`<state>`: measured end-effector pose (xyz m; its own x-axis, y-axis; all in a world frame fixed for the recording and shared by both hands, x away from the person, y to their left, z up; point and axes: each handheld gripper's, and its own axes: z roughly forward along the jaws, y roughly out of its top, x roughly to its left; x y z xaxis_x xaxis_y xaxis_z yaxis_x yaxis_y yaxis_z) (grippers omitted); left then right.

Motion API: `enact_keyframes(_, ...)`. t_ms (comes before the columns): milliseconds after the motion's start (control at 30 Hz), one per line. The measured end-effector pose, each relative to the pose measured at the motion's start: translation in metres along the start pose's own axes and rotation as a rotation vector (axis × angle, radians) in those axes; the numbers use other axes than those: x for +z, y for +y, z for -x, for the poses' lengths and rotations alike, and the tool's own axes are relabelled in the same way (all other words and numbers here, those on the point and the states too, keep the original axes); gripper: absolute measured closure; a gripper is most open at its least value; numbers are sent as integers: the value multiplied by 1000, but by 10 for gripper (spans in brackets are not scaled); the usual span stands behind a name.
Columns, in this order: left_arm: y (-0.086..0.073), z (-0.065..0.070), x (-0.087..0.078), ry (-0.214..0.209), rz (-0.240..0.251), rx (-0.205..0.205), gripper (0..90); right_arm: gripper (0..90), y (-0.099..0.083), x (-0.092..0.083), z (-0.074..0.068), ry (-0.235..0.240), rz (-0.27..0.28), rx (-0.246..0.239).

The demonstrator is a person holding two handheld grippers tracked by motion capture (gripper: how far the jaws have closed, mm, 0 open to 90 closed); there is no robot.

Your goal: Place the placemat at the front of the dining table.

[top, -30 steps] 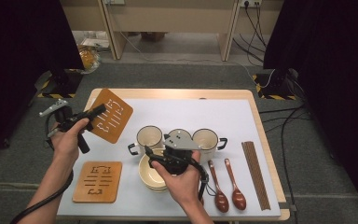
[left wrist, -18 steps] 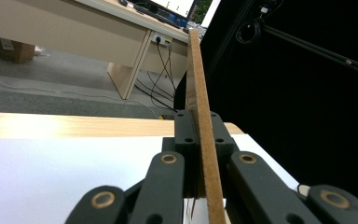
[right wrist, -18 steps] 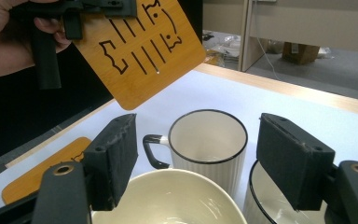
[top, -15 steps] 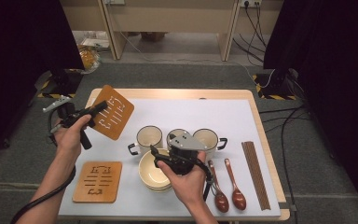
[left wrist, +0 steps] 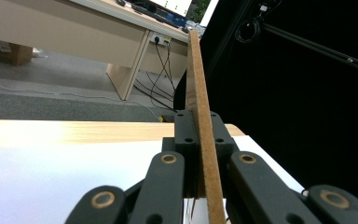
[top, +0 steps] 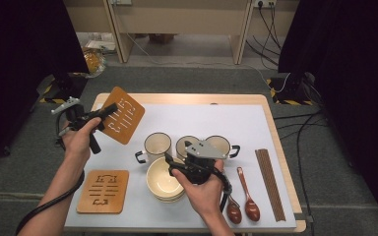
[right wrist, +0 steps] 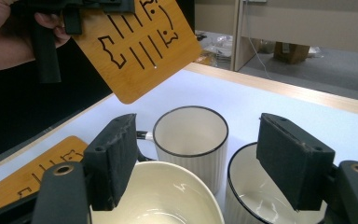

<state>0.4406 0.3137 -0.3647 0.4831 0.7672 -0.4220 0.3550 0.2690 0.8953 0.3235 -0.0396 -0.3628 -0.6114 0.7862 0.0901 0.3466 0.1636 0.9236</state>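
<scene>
My left gripper (top: pixel 107 112) is raised above the table's left edge, shut on a corner of a square wooden mat (top: pixel 124 117) with cut-out slots. In the left gripper view the mat (left wrist: pixel 200 84) stands edge-on between the closed jaws of the left gripper (left wrist: pixel 199 126). My right gripper (top: pixel 179 155) hovers open over a stack of cream bowls (top: pixel 161 181), pointing at the mugs. In the right gripper view its jaws (right wrist: pixel 198 135) stand wide apart, with a bowl (right wrist: pixel 168 196) below and a white mug (right wrist: pixel 191 135) ahead, touching neither.
Three white mugs (top: pixel 157 145) (top: pixel 184 145) (top: pixel 221 143) stand in a row mid-table. A second wooden mat (top: pixel 103 191) lies at the front left. Two brown spoons (top: pixel 241 201) and dark chopsticks (top: pixel 270 182) lie at the right. White sheet (top: pixel 202 118) covers the table.
</scene>
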Motion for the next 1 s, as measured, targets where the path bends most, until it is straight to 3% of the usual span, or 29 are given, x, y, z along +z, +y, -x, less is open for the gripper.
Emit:
enact_keyframes(667, 4, 2, 18, 5, -20, 12, 861, 291, -7, -11, 16, -34, -10, 12)
enact_keyframes(1000, 7, 7, 28, -13, -20, 1, 862, 291, -9, -16, 24, -54, -12, 17)
